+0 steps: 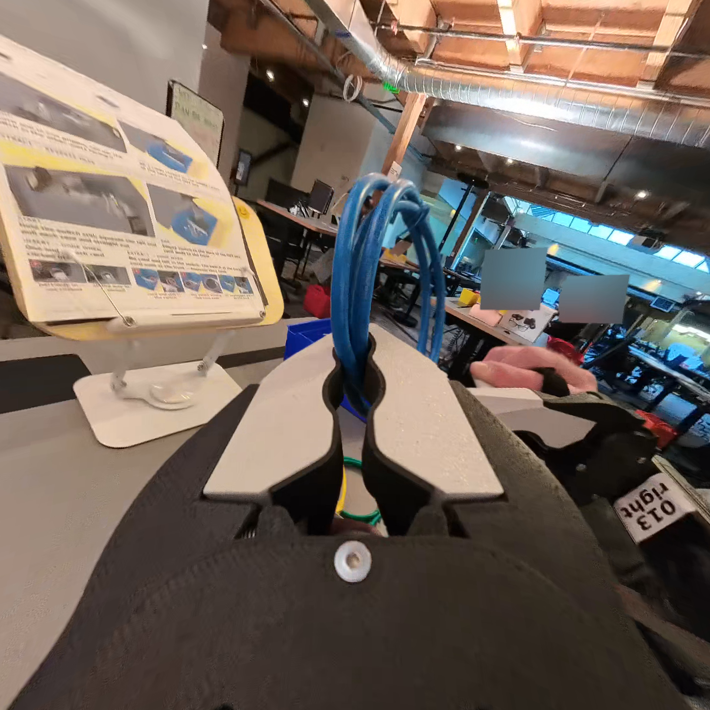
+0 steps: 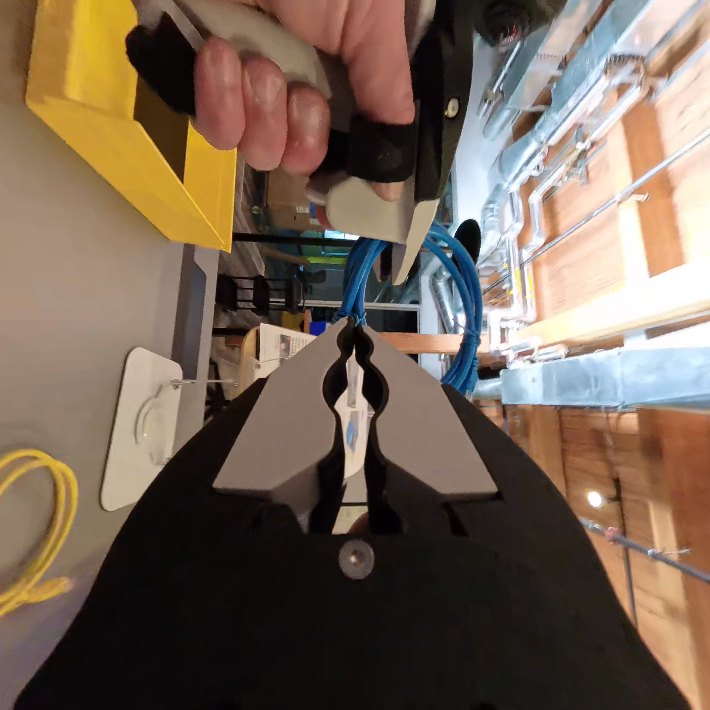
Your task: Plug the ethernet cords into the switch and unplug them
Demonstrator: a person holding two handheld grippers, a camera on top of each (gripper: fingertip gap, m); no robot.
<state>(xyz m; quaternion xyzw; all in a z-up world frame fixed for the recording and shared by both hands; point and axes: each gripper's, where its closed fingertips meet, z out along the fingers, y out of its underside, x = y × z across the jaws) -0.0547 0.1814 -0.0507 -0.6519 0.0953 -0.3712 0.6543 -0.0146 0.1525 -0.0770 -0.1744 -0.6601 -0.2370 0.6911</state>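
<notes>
Left gripper (image 1: pixel 353 353): closed on the blue ethernet cord (image 1: pixel 357 276), strands pinched at the fingertips; the coiled loops rise above them at frame centre.
Right gripper (image 2: pixel 352 322): tips pressed together on the tie that binds the same cord (image 2: pixel 466 292); the coil bulges toward the right of the frame.
Yellow ethernet cord (image 2: pixel 42 515): loose loop on the grey table (image 2: pixel 77 307), lower left, well apart from both tools.
Edges: yellow bin (image 2: pixel 115 134) upper left; instruction sheet on its stand (image 1: pixel 126 238) at left; blue bin (image 1: pixel 307 338) just behind the left tips.
Hands: left hand (image 2: pixel 292 96) wraps its handle, top centre; right hand (image 1: pixel 530 369) shows at mid right.
</notes>
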